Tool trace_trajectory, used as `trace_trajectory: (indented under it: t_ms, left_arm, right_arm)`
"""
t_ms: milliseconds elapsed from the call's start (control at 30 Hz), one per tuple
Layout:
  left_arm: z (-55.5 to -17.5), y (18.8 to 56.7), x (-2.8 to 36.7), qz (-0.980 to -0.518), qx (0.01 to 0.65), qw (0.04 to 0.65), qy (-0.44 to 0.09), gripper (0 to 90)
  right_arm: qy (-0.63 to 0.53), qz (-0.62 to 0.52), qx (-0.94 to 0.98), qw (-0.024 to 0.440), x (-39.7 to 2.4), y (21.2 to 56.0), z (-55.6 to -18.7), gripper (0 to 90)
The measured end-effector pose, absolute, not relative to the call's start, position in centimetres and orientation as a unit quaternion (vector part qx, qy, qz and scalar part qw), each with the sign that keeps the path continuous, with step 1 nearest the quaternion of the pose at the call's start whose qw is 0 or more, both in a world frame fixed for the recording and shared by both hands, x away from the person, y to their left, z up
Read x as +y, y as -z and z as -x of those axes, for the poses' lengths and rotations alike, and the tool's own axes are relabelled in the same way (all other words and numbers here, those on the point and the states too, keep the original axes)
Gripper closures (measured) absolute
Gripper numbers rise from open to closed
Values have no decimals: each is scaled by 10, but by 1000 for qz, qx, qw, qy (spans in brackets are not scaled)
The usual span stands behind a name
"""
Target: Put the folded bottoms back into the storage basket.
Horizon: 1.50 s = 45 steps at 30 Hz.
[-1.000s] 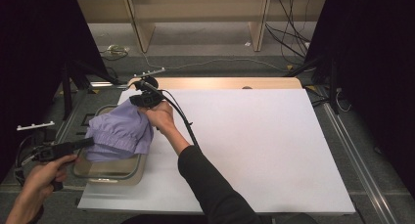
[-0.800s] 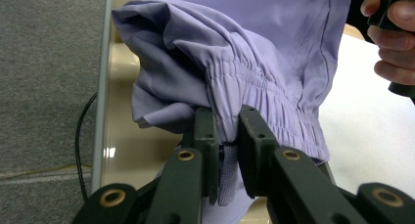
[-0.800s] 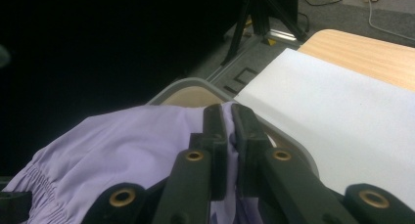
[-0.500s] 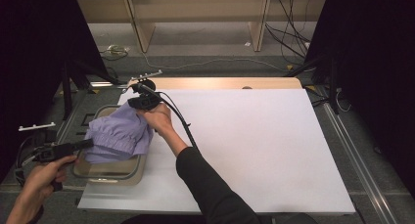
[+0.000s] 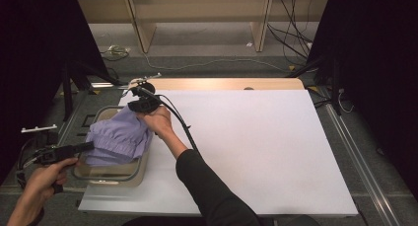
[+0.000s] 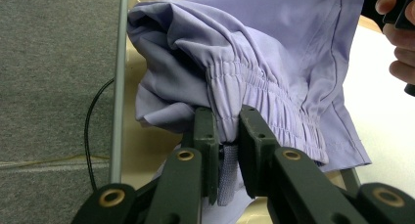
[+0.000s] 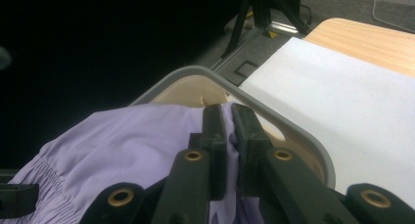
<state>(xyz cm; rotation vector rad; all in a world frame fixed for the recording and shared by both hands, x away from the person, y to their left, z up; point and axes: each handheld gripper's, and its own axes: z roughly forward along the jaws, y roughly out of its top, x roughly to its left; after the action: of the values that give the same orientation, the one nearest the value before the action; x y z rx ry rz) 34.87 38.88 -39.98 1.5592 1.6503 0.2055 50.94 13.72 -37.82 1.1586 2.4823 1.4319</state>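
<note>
Lilac garment (image 5: 120, 138) held over beige tray (image 5: 129, 177) at table's left edge. Left gripper (image 6: 227, 131) clamped on elastic waistband (image 6: 264, 94); right gripper (image 7: 228, 117) clamped on garment's opposite edge, w/ fabric pinched btwn jaws.

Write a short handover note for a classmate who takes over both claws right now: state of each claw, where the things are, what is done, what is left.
Left claw: shut on the elastic waistband of the lilac garment.
Right claw: shut on the garment's far edge, over the rim of the beige bin.
Where things are: the garment is held between both claws just above the bin at the left edge of the white table.
Done: both grips are in place and the cloth is raised.
Left: probably carry it onto the white surface and spread it; I cannot tell whether any part is touching the bin.
</note>
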Motion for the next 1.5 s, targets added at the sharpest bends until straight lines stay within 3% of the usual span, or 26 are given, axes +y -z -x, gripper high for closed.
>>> trace_trajectory:
  t_ms: [900,967,1067,1133,1333,1500]
  left_arm:
    - [-351,408,390,-629,664,396,-79,780]
    - [-351,408,391,-625,668,395,-86,754]
    - [-350,403,391,-622,660,408,-103,613]
    - [-349,399,389,-623,657,408,-118,538]
    - [-350,396,378,-638,644,401,-134,416]
    - [-351,396,374,-643,639,400,-134,372]
  right_arm:
    - [-449,-374,811,18,144,390,-508,846]
    - [-447,-373,813,16,145,392,-508,781]
    - [-442,-370,817,3,145,393,-509,507]
    - [-442,-370,817,5,144,392,-509,410]
    - [-443,-370,817,10,139,389,-510,365]
    - [-443,-369,817,14,134,386,-510,360]
